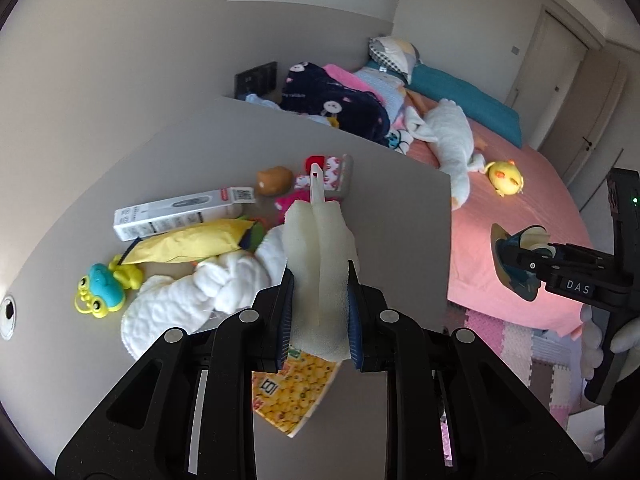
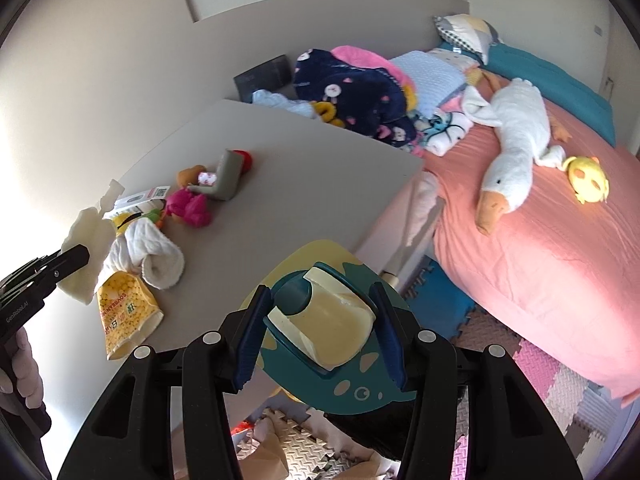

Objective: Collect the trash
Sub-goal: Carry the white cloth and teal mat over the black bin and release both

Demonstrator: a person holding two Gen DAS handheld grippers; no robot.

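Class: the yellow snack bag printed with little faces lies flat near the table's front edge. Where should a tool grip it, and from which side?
Grip the yellow snack bag at its open, flared bottom end near the table edge, coming from the front. It lies flat, so a low pinch on that loose lip should work; its top is tucked under the white cloth.

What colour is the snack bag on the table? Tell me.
Yellow snack bag with red lettering, clearest in the right wrist view.

Pale walls (image 1: 120,60), a grey desk (image 1: 380,208), a pink-sheeted bed (image 2: 540,260), foam-tile floor (image 2: 560,380), daylit.
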